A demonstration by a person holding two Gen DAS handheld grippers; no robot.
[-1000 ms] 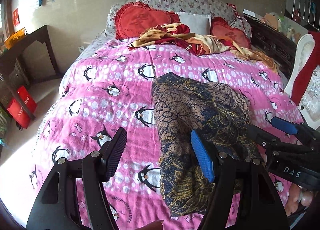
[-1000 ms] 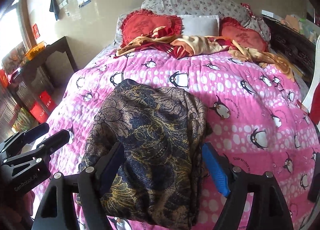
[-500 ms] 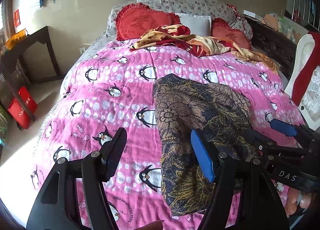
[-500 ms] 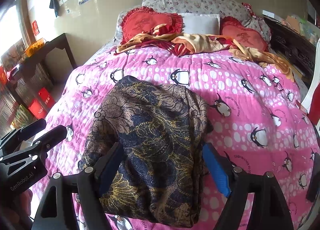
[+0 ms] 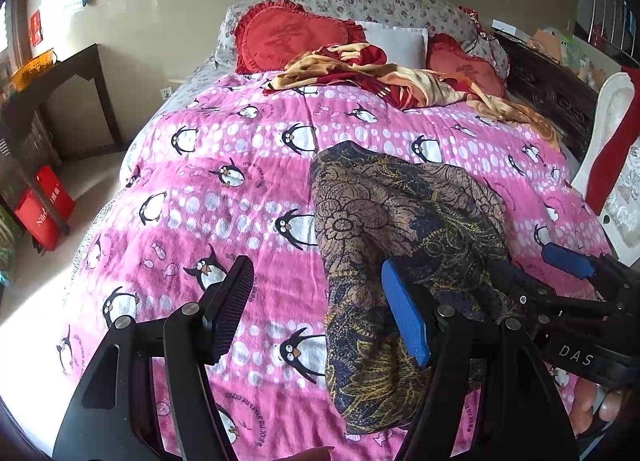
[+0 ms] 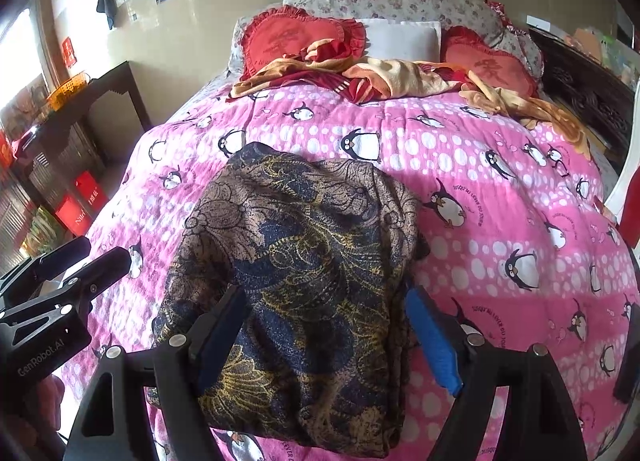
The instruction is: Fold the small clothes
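On the pink penguin blanket (image 6: 500, 181) lies my folded patterned garment (image 6: 304, 269); my right gripper (image 6: 326, 337) straddles it, jaws apart, my left gripper (image 5: 318, 311) gapes beside it.

Both wrist cams near foot of bed (image 5: 248, 197), angled down toward pillows, shared garment (image 6: 304, 261)

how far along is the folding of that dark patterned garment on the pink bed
Done: the dark patterned garment lies on the pink penguin quilt as a compact, layered bundle, so it looks already folded over.

In hand: nothing. The left gripper and right gripper are both open above the bed, gripping no cloth.

Left: maybe one more fold or some smoothing. The red and yellow fabric by the pillows lies crumpled.
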